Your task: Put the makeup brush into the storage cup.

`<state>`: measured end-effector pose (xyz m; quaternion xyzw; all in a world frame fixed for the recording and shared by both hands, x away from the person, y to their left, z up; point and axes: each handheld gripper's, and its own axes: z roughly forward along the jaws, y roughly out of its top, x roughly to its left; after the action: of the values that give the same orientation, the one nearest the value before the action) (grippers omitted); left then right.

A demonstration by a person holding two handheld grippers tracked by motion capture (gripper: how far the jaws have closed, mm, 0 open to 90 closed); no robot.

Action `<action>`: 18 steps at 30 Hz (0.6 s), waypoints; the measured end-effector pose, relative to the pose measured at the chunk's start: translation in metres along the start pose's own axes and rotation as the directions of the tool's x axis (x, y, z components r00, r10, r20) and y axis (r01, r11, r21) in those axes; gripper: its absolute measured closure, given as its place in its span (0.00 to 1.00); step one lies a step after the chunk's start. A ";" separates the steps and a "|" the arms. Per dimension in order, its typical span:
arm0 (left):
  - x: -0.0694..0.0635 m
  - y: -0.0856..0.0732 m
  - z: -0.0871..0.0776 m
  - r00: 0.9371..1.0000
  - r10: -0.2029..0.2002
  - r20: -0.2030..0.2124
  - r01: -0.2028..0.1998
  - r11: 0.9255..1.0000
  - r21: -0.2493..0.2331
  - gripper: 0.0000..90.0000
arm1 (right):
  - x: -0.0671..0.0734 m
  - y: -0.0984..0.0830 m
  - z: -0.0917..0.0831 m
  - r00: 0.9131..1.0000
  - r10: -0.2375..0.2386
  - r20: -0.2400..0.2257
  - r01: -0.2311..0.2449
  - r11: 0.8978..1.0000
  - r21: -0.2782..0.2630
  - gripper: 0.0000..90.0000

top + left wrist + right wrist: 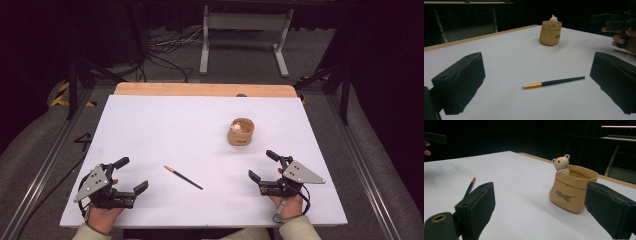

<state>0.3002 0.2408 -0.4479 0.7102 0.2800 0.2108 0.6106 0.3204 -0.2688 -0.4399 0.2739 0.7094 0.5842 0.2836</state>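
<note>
The pen lies between both gaping tongs, nearer the left tongs.

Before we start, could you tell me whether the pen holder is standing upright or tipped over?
Upright: the pen holder sits on its base on the table, open mouth upward, bear figure at the rim.

The left tool and the right tool are black, each with two blocky matte jaws faced with padded black covers. A grey three-cornered plate dotted with small dark holes sits on top of each. A thin cable trails from each tool. The person wears pale beige sleeves with ribbed cuffs.
</note>
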 end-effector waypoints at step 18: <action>0.000 0.000 -0.003 1.000 0.006 -0.013 -0.006 1.000 0.002 0.01 | 0.013 0.029 0.022 0.998 -0.045 -0.031 0.045 0.999 -0.003 0.05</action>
<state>0.2977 0.2430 -0.4477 0.7104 0.2821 0.2168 0.6073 0.3289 -0.2401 -0.4155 0.2484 0.7190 0.5827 0.2859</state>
